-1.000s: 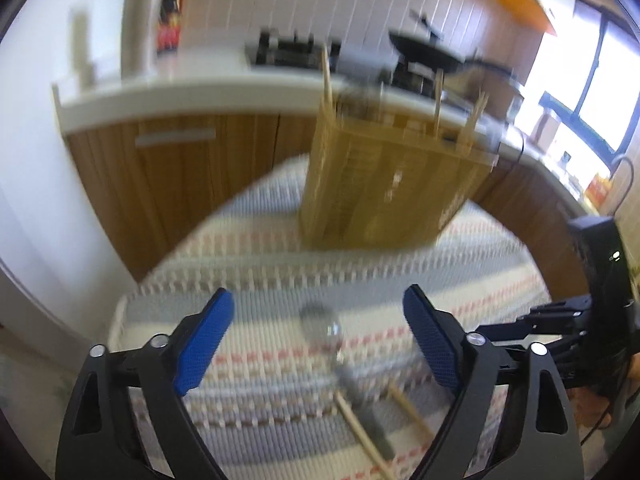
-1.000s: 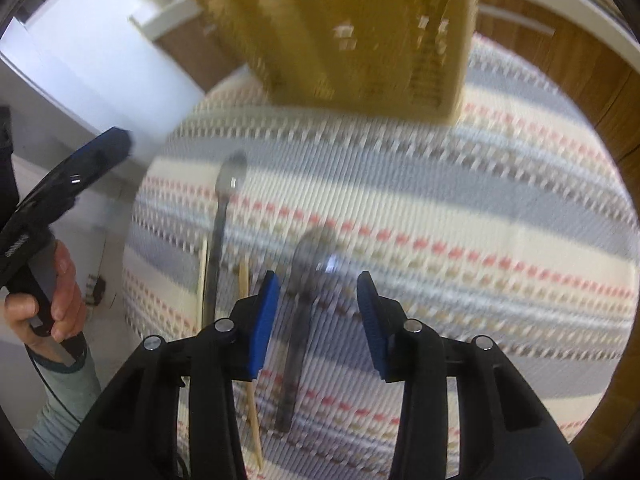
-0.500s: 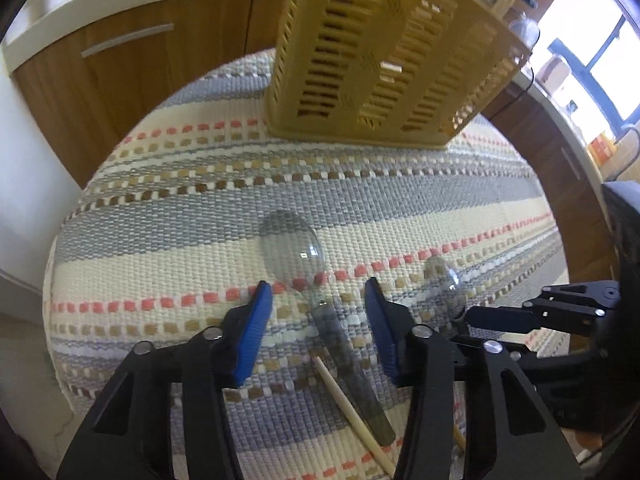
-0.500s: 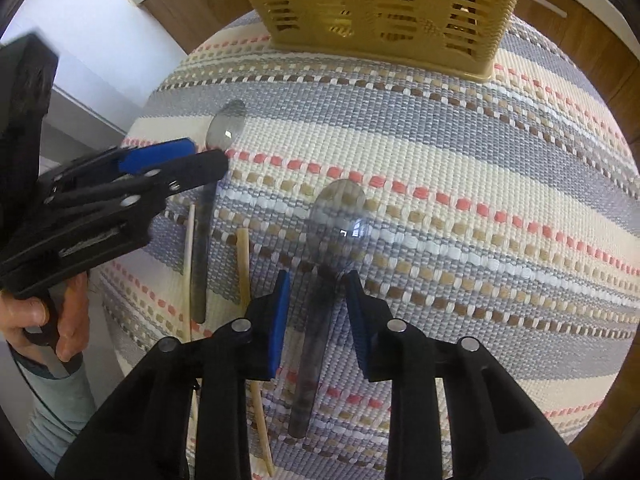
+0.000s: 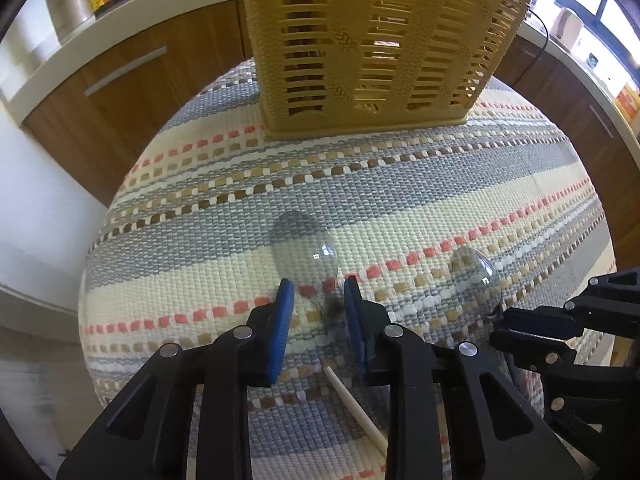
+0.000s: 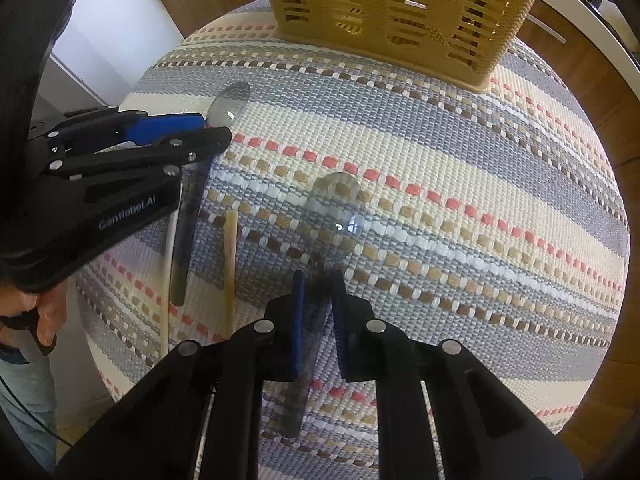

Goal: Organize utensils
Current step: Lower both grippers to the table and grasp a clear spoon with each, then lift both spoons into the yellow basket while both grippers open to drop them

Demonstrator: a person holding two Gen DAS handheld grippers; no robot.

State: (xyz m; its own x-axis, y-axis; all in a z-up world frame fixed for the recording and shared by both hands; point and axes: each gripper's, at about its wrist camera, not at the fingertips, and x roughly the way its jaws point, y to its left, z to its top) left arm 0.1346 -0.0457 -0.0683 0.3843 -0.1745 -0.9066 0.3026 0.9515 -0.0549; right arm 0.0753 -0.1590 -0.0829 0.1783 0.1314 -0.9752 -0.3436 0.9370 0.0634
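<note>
The left gripper [image 5: 318, 292] is set with its blue pads either side of the neck of a clear spoon [image 5: 306, 246]; the jaws are narrowed but a gap is seen on each side, so no grip is made. The right gripper [image 6: 318, 284] is likewise closed in around the handle of a second clear spoon [image 6: 334, 216], and contact appears likely, though it cannot be confirmed through the transparent plastic. Both spoons are laid flat on the striped woven mat [image 5: 400, 184], bowls toward the yellow slotted basket [image 5: 380, 40] standing upright at the mat's far edge. Two chopsticks [image 6: 230, 264] are laid between the spoons.
</note>
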